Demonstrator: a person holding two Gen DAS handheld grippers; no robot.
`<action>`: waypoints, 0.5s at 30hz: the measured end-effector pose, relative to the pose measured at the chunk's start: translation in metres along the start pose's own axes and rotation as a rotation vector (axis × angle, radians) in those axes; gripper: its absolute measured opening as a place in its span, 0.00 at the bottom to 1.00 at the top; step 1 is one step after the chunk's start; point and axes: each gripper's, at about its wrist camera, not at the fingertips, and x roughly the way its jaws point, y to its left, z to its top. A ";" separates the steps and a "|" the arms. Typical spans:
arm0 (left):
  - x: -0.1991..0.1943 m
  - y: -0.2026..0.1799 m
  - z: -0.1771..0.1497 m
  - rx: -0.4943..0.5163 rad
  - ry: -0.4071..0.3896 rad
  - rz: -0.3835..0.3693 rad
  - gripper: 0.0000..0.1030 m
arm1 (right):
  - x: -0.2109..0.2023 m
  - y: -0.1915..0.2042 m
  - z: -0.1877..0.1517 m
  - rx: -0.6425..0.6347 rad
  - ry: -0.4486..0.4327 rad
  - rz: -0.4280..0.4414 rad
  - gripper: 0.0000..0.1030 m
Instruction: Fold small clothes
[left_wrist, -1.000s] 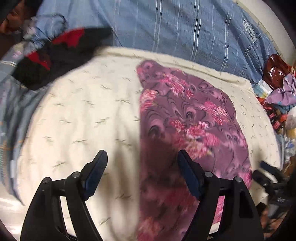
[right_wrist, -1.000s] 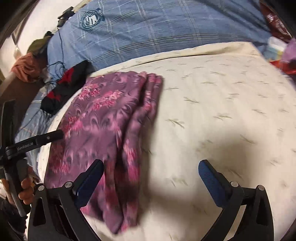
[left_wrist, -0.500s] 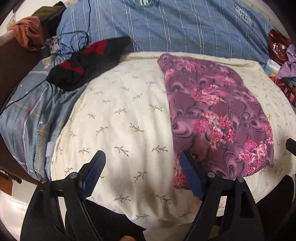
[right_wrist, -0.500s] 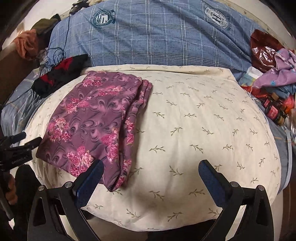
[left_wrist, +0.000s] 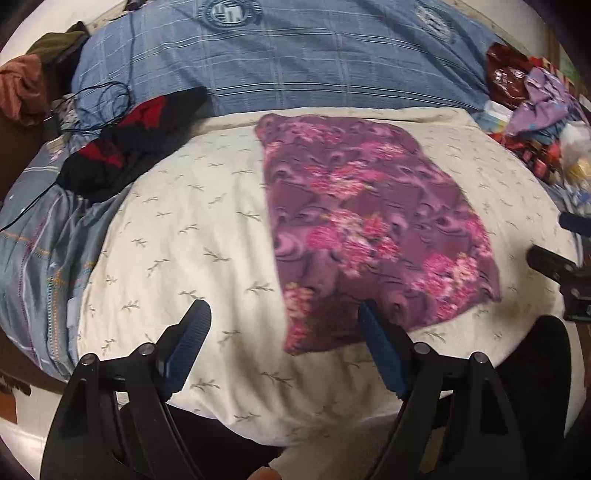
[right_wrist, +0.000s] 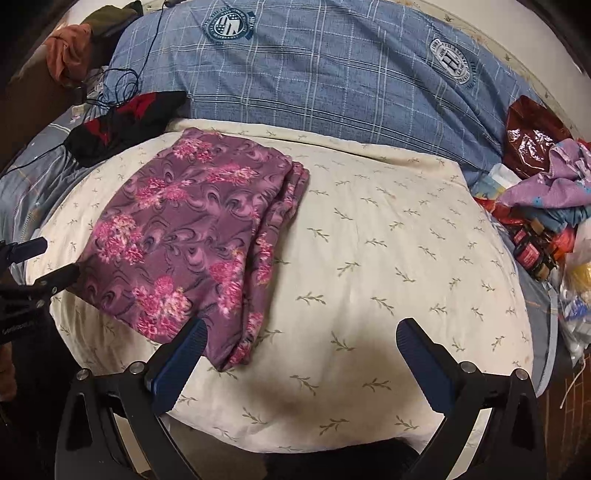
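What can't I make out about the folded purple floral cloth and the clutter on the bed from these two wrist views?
- Folded purple floral cloth: left wrist view is motion-blurred, and its near edge sits behind the open left claw.
- Layer count: stacked folds show only along one edge in the right wrist view; the underside is hidden.
- Black and red garment: crumpled, type unclear.
- Pile of mixed clutter: overlapping, cut off by the frame edge.

I can read almost nothing here. The blue checked cotton bedcover (right_wrist: 332, 74) carries two round crest emblems, a dark one (right_wrist: 228, 25) and a pale one (right_wrist: 452, 61), with ring lettering too small to read. White lettering on my left gripper's black body (right_wrist: 16, 325) is illegible too.
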 end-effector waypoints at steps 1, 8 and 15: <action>-0.001 -0.002 0.000 0.005 -0.002 -0.010 0.80 | 0.000 -0.001 0.000 0.000 0.000 -0.006 1.00; -0.007 -0.014 0.001 0.021 0.003 -0.075 0.80 | -0.006 -0.011 -0.005 0.016 -0.003 -0.017 1.00; -0.004 -0.019 0.006 0.017 0.021 -0.135 0.80 | -0.004 -0.020 -0.010 0.036 0.015 -0.021 1.00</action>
